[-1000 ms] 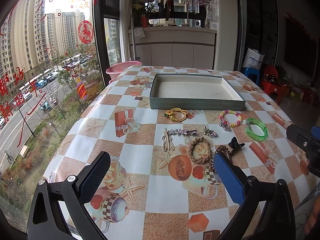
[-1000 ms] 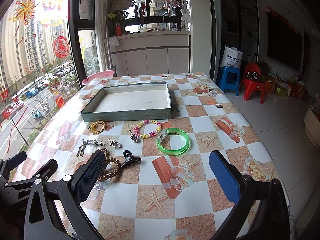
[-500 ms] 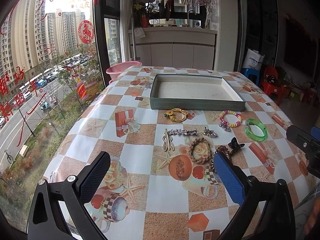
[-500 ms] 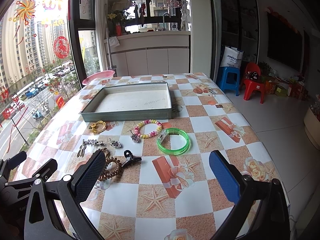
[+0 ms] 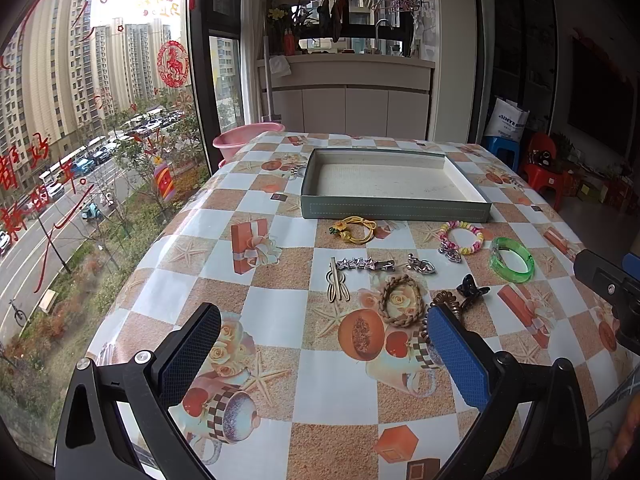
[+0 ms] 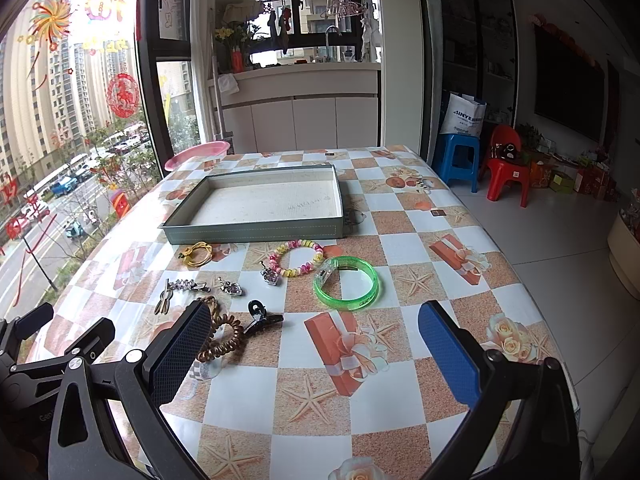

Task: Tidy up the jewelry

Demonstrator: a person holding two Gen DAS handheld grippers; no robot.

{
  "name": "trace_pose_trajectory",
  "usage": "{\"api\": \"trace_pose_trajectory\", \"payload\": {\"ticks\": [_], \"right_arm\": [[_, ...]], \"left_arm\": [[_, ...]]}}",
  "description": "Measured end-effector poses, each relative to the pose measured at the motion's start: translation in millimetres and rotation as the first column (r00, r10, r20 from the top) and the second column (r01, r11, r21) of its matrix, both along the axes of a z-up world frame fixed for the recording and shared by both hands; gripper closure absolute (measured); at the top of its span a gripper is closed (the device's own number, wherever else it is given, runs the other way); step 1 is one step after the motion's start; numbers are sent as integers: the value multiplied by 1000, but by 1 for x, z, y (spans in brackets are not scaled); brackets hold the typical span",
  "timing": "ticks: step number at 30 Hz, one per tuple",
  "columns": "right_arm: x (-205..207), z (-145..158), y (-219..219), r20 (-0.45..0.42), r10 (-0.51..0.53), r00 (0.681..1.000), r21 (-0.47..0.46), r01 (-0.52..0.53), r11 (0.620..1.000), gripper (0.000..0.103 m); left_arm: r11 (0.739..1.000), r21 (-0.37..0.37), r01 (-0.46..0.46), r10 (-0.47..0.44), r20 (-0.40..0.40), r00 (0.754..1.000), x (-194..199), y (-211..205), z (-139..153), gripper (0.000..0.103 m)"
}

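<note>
While jewelry (image 6: 346, 282) lies before the tray (image 6: 256, 230), both tongs (image 5: 320, 356) (image 6: 316, 354) gape wide.

Bright daylight pouring in from the big window (image 5: 100, 140) on the left; the glossy desk (image 5: 280, 288) catches a pale sheen along its window side; shadows soft and faint; the right of the room falls dim; focus sharp mid-frame; fisheye bends the tower blocks, and the corners go black.
</note>
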State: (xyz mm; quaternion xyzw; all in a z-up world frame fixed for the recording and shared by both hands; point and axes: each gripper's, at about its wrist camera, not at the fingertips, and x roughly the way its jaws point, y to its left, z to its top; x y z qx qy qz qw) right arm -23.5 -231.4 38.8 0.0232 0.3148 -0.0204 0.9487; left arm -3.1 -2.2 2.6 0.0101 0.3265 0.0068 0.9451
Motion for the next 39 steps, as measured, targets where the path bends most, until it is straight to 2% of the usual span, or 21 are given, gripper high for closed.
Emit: {"api": "trace_pose_trajectory", "payload": {"ticks": [10, 15, 22, 26, 31, 36, 39], "right_arm": [[1, -1, -1, -1, -1, 1000, 1, 1, 1000, 0], [4, -4, 3, -21, 8, 1000, 4, -8, 1000, 0], [21, -22, -6, -120, 21, 993, 48, -15, 999, 0], [38, -29, -29, -209, 8, 978, 87, 11, 996, 0], [70, -34, -52, -271, -18, 962, 90, 44, 995, 0], [106, -43, -73, -336, -26, 942, 129, 73, 989, 0], [126, -54, -81, -382, -40, 923, 117, 91, 989, 1]], "left_arm": [[1000, -1, 1, -1, -4, 1000, 0, 0, 1, 0], [1000, 3, -13, 13, -32, 999, 5, 5, -6, 0], [999, -30, -14, 10, -129, 992, 32, 21, -22, 0], [1000, -31, 0, -6, -182, 983, 56, 24, -30, 0], [998, -69, -11, -7, -255, 967, 88, 25, -42, 0], [998, -66, -8, -12, -300, 954, 115, 21, -53, 0], [998, -55, -2, -16, -308, 951, 124, 18, -59, 0]]}}
